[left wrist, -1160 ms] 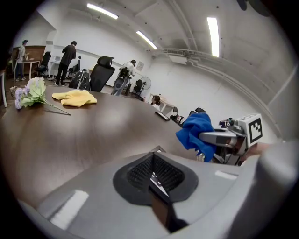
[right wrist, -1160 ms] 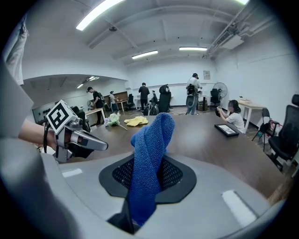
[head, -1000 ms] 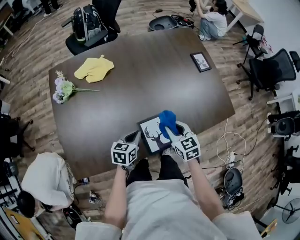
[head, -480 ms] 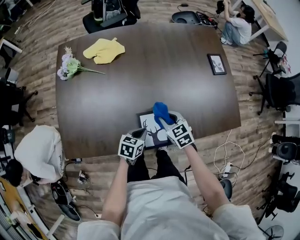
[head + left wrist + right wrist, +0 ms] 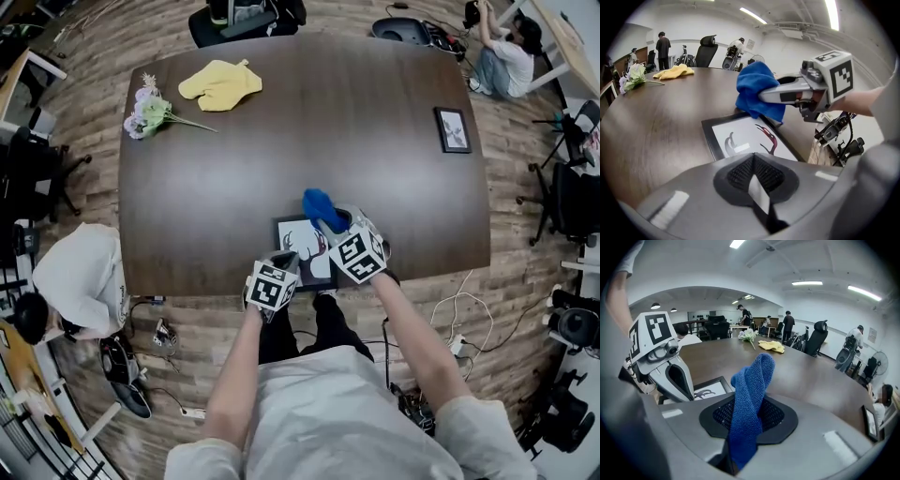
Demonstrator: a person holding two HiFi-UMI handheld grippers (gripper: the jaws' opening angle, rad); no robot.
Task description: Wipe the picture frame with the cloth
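While the head view takes in the whole dark desk [image 5: 281,141], the picture frame [image 5: 300,247] lies flat at its near edge. Only the left gripper view shows the blue cloth [image 5: 757,91] meeting the frame's far edge. Right claw [image 5: 736,458] is clenched on that cloth; left claw [image 5: 761,211] is pinched together, empty, just short of the frame.

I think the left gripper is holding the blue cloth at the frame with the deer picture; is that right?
Not quite: it is the right gripper that holds the blue cloth at the frame, as the right gripper view shows. The left gripper has its fingers shut on nothing.
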